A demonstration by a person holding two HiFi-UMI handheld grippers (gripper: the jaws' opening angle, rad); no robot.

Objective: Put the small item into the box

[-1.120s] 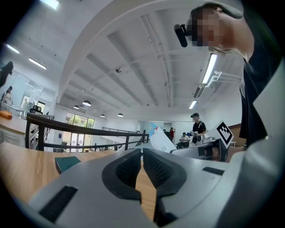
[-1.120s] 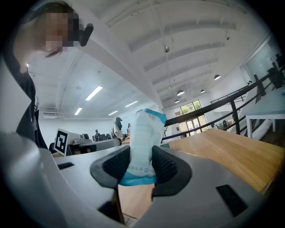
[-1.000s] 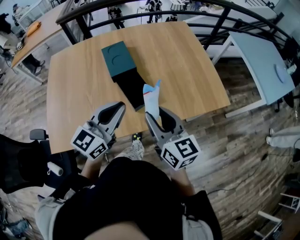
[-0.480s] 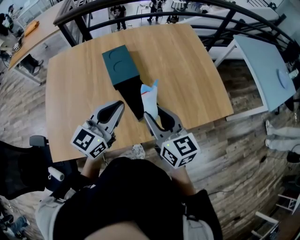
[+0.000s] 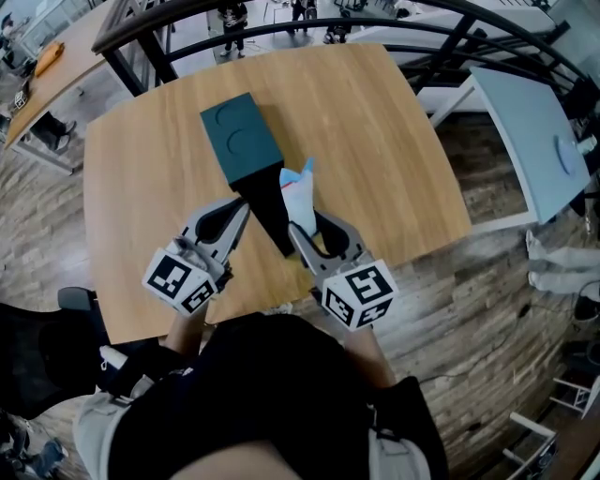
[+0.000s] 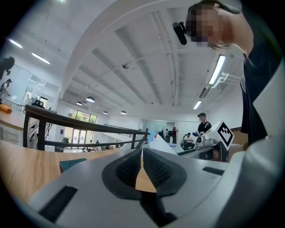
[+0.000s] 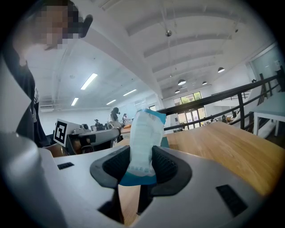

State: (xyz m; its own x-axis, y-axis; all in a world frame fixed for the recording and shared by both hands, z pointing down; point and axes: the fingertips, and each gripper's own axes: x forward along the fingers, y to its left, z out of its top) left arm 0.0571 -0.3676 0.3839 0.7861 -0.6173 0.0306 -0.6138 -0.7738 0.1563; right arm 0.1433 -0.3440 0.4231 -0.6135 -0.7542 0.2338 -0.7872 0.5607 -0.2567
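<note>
A dark teal box lid (image 5: 242, 138) lies on the wooden table (image 5: 375, 122), with the open black box (image 5: 265, 202) lying against its near end. My right gripper (image 5: 309, 225) is shut on a small white and blue packet (image 5: 300, 190) that stands upright between its jaws, just at the black box's right edge. In the right gripper view the packet (image 7: 142, 140) sticks up from the shut right gripper (image 7: 141, 167). My left gripper (image 5: 236, 214) hovers left of the black box. Its jaws meet with nothing between them in the left gripper view (image 6: 142, 153).
A black railing (image 5: 281, 21) curves behind the table. A pale blue table (image 5: 525, 131) stands at the right, over wood-plank floor (image 5: 487, 309). The table's near edge runs just under both grippers. Several people stand far off in the hall.
Both grippers have come slightly forward over the table, toward the black box. The right one still holds the packet; the left one stays shut.
</note>
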